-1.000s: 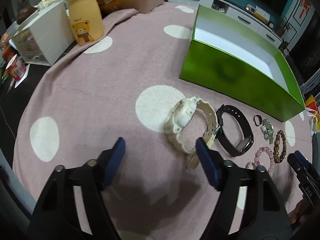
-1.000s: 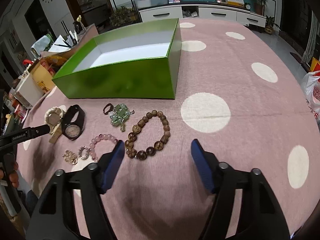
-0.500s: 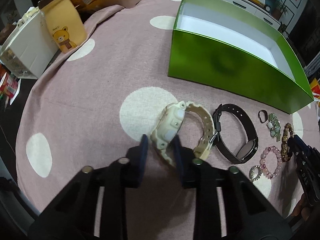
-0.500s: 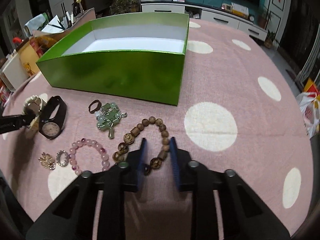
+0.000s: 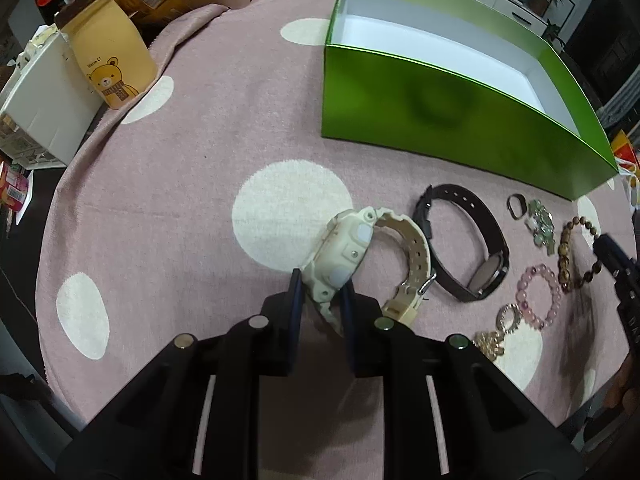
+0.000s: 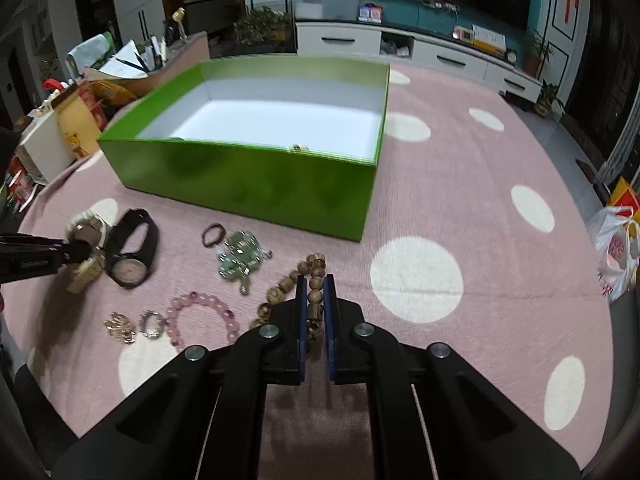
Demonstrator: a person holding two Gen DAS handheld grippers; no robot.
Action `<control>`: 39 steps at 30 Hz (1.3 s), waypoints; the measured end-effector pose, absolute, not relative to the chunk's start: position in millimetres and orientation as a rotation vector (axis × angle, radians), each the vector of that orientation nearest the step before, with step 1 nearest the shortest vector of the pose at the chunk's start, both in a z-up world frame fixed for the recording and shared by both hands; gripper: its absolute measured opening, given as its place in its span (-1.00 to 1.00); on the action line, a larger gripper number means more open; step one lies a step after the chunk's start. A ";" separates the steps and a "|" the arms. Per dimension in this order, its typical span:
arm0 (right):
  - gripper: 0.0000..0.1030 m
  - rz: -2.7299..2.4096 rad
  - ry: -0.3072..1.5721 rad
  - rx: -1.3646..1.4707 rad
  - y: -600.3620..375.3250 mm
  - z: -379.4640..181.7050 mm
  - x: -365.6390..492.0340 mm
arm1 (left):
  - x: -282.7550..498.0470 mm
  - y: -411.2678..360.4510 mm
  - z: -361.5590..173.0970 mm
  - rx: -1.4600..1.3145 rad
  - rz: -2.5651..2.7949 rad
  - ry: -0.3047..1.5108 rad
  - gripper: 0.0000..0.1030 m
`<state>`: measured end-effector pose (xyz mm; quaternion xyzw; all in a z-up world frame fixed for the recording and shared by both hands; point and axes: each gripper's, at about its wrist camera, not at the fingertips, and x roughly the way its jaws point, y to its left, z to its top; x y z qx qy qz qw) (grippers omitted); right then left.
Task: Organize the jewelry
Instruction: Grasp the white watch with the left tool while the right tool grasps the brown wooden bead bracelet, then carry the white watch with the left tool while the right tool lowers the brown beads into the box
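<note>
My left gripper (image 5: 321,283) is shut on the cream watch (image 5: 348,246), which lies on the pink dotted cloth (image 5: 200,168). My right gripper (image 6: 315,285) is shut on the brown wooden bead bracelet (image 6: 310,276), lifted slightly off the cloth. The open green box (image 6: 256,176) stands behind the jewelry; it also shows in the left wrist view (image 5: 440,108). On the cloth lie a black watch (image 6: 132,248), a green bead charm (image 6: 240,256), a small dark ring (image 6: 211,235), a pink bead bracelet (image 6: 204,312) and small metal pieces (image 6: 136,324).
A bear-print bag (image 5: 108,64) and a white box (image 5: 40,96) stand at the cloth's far left edge, with clutter behind them. A plastic bag (image 6: 616,248) lies off the cloth's right side. A TV cabinet (image 6: 420,52) is beyond the table.
Both grippers went from wide open to shut: the left closed on the cream watch, the right on the wooden bead bracelet. Both moved forward toward the green box.
</note>
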<state>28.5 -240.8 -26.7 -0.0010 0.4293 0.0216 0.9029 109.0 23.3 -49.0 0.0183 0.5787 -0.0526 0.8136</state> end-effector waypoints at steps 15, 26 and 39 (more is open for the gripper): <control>-0.86 0.095 0.734 -0.031 -231.1 36.2 13.1 | 84.2 16.1 1.8 0.082 -0.147 1.140 -0.66; -0.86 0.111 0.641 -0.020 -235.9 74.9 31.9 | 104.9 8.1 40.2 0.082 -0.149 1.074 -0.66; -0.86 0.124 0.596 -0.002 -242.6 93.2 74.7 | 155.0 -22.0 68.7 0.090 -0.154 1.026 -0.66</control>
